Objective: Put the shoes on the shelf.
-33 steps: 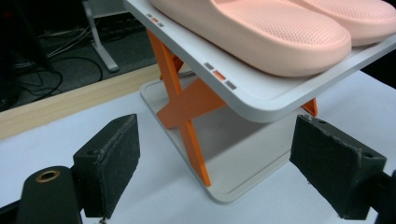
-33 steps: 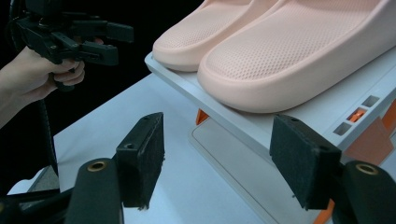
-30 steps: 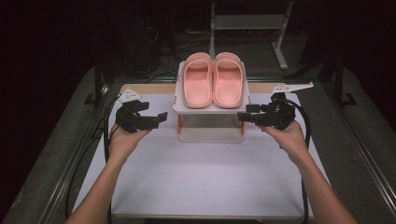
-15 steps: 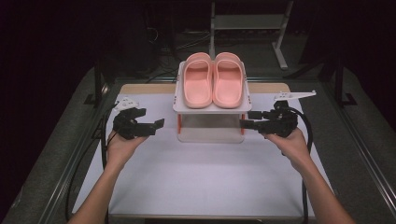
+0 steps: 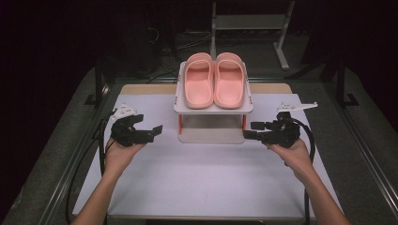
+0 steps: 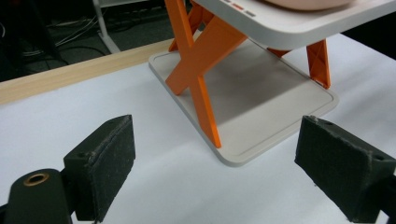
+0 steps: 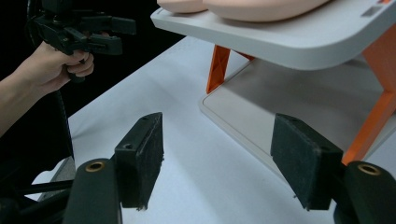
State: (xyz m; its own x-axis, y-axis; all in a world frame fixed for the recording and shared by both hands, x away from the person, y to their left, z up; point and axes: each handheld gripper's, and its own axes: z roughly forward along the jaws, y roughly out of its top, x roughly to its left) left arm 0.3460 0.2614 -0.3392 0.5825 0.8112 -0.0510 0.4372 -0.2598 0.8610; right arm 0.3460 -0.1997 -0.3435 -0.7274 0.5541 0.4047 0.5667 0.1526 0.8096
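Pink slippers (image 5: 213,80); white rack (image 5: 213,108), orange legs (image 6: 198,81); black fingers (image 6: 100,163); white table (image 5: 197,173).

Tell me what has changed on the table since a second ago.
Both hands drew back toward the person: the left gripper and right gripper have left the rack's sides, jaws open, holding nothing. The pink slippers stay on the rack's top shelf, unmoved.

Your left gripper (image 5: 155,130) sits low at the left, held from underneath by your left hand (image 5: 121,152), with its tips pointing inward to the right. Its jaws stand wide apart with nothing between the pads (image 6: 102,163). Your right gripper (image 5: 251,130) mirrors it at the right, cradled by your right hand (image 5: 292,152), tips pointing left. Its jaws are also spread wide and empty. Both forearms reach in from below, angled slightly outward.
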